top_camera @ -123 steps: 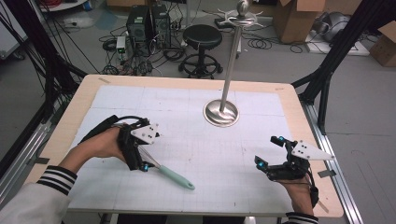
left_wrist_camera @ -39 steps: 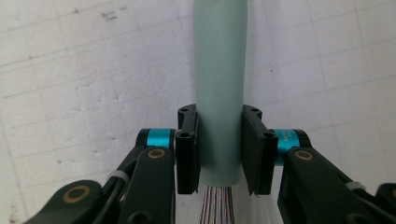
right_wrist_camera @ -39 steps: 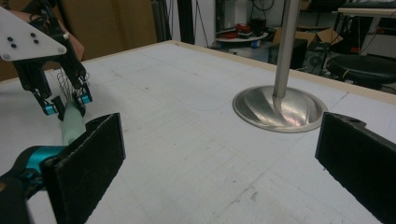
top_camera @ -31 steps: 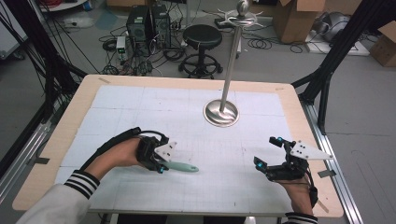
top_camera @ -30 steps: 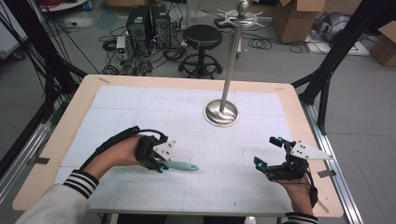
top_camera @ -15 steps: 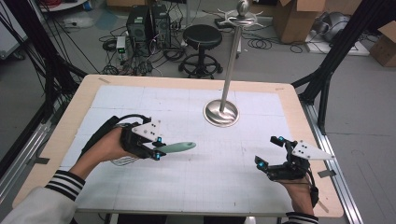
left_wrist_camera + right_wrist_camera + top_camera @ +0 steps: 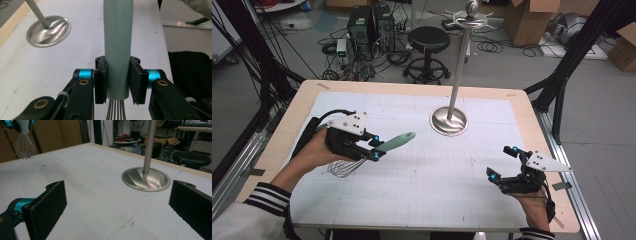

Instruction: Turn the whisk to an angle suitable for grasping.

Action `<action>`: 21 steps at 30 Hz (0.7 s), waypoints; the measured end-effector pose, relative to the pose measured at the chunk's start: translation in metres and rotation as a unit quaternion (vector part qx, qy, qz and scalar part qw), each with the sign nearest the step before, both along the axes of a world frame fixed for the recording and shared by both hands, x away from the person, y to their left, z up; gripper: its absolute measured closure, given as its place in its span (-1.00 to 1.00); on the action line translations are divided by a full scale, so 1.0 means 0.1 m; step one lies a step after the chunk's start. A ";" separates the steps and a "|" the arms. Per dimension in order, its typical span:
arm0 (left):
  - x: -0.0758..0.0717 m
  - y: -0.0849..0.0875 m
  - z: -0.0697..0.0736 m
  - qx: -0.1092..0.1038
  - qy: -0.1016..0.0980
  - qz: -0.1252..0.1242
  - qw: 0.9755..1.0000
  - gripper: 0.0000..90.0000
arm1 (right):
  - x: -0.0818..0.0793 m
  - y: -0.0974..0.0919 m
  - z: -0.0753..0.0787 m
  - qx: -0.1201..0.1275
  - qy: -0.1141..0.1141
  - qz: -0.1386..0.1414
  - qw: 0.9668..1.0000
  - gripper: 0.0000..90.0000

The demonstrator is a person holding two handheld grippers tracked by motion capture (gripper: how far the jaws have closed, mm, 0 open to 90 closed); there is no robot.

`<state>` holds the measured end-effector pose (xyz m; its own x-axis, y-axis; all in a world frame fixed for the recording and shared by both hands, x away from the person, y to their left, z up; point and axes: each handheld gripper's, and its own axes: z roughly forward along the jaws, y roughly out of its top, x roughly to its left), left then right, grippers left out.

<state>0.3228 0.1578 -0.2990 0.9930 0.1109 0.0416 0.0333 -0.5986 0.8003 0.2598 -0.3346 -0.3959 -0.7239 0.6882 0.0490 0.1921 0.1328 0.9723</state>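
whisk (image 7: 117, 47) handle tip cut off at top edge.

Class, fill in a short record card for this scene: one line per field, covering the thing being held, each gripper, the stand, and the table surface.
Held thing: whisk with a pale green handle and wire loops
Left gripper: shut on the whisk's handle, just above the wires; whisk lifted off the table, handle pointing toward the stand
Right gripper: open, nothing between its jaws, near the table's right edge
Stand: metal pole on a round steel base, upright, apart from both grippers
Table: white gridded mat on a wooden top
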 end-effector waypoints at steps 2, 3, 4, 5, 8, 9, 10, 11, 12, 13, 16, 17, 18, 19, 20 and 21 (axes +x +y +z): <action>0.00 0.01 0.01 -0.006 -0.001 0.001 1.000 0.54 | 0.00 0.00 0.00 0.000 0.001 0.001 1.000 -1.00; -0.01 0.01 0.01 -0.012 0.003 0.005 1.000 0.54 | 0.00 0.01 0.00 -0.001 0.000 0.001 1.000 -1.00; 0.00 0.03 0.03 -0.015 0.006 0.003 1.000 0.54 | -0.01 0.01 0.01 -0.002 0.001 0.001 1.000 -1.00; 0.00 0.03 0.04 -0.023 0.005 0.001 1.000 0.54 | -0.01 0.02 0.01 -0.002 -0.001 0.002 1.000 -1.00; 0.00 0.05 0.07 -0.042 0.008 0.003 0.999 0.54 | 0.00 0.02 0.02 -0.003 -0.003 0.002 1.000 -1.00; -0.01 0.06 0.08 -0.052 0.007 0.002 0.999 0.54 | 0.00 0.02 0.02 -0.002 -0.003 0.002 1.000 -1.00; -0.01 0.06 0.09 -0.066 0.010 0.003 0.998 0.54 | -0.01 0.02 0.02 -0.001 -0.001 0.002 1.000 -1.00; -0.01 0.06 0.09 -0.066 0.010 0.003 0.998 0.54 | -0.01 0.02 0.02 -0.001 -0.001 0.002 1.000 -1.00; 0.00 0.06 0.10 -0.069 0.008 0.000 0.998 0.54 | -0.01 0.01 0.02 -0.001 0.000 0.001 1.000 -1.00; 0.00 0.06 0.10 -0.073 0.009 -0.001 0.997 0.54 | -0.01 0.01 0.02 -0.001 0.000 0.001 1.000 -1.00; 0.01 0.05 0.11 -0.091 0.011 -0.002 0.996 0.54 | 0.00 0.00 0.01 0.001 0.000 0.000 1.000 -1.00; 0.01 0.05 0.12 -0.097 0.011 -0.003 0.995 0.54 | 0.00 0.00 0.01 0.001 0.000 0.000 1.000 -1.00; 0.01 0.04 0.12 -0.101 0.011 -0.004 0.995 0.54 | 0.00 0.00 0.01 0.000 -0.001 0.001 1.000 -1.00; 0.01 0.03 0.12 -0.105 0.012 -0.005 0.994 0.54 | 0.00 0.00 0.01 0.000 0.001 0.001 1.000 -1.00; 0.01 0.03 0.12 -0.108 0.013 -0.004 0.994 0.54 | 0.00 0.00 0.01 0.000 0.002 0.001 1.000 -1.00; 0.01 0.03 0.12 -0.110 0.010 -0.007 0.994 0.54 | 0.00 0.00 0.01 0.000 0.002 0.001 1.000 -1.00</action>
